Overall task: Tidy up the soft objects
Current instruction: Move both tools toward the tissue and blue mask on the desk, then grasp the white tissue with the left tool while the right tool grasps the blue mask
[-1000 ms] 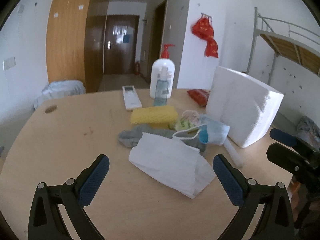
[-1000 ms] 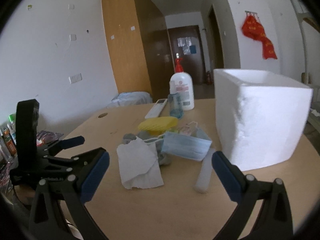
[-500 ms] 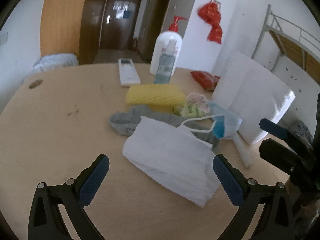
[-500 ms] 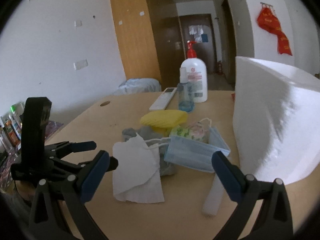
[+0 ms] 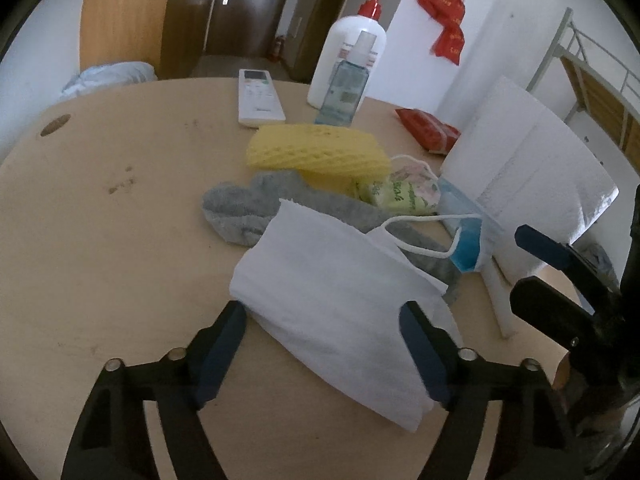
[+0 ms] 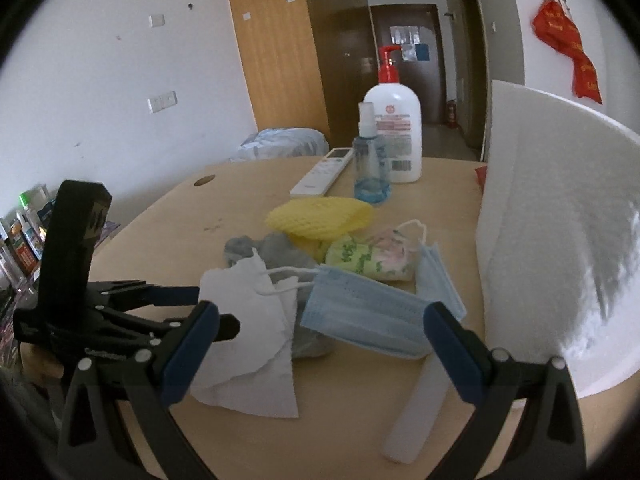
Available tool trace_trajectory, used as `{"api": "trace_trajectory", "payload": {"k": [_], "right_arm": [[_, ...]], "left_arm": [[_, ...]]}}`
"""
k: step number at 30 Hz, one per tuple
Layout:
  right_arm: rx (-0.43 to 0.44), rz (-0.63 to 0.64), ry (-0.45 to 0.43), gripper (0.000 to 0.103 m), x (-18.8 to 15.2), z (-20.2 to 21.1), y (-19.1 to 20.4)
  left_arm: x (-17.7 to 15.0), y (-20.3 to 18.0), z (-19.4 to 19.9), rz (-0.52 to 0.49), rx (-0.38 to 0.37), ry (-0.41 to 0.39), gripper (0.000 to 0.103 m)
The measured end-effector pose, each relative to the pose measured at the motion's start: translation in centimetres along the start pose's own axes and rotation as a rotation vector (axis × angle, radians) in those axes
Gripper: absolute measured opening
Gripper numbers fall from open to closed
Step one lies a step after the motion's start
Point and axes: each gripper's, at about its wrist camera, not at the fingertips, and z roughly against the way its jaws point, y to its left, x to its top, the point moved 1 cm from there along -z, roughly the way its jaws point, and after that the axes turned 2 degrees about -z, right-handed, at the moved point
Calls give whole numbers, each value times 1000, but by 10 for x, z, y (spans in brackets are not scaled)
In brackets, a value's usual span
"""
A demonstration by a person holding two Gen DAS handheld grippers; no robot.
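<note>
Tissue (image 5: 340,292) lies white and floppy on the counter (image 5: 120,240), at the near end of our pile of soft things. We have our left hand-held gripper (image 5: 320,344) low around it, fingers apart, one on each side of the sheet, not yet squeezing. Behind the tissue lie a gray sock (image 5: 248,208), a yellow foam net (image 5: 316,152), a small green tissue pack (image 5: 396,196) and a blue face mask (image 6: 360,312). A white foam box (image 6: 560,240) stands just beside the pile. Our right hand-held gripper (image 6: 320,344) hangs near the mask, fingers apart too, with nothing in it.

We think we are about to pick up the tissue. Next we need to close the left fingers softly, so the thin paper bunches and does not tear.
</note>
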Motion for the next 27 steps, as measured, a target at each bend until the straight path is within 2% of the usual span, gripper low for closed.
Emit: {"api": "trace_trajectory", "payload": {"k": [13,22,27], "right_arm": [[-18,32,24,103,1,-7,5],[-59,56,27,103,4,-12,9],[-119,78,52,103,5,-21,13]], "left_arm": [[3,5,0,10,14,-24,8],[3,2,12,-25,11,-85,4],[4,5,21,-16,10,-125,4]]}}
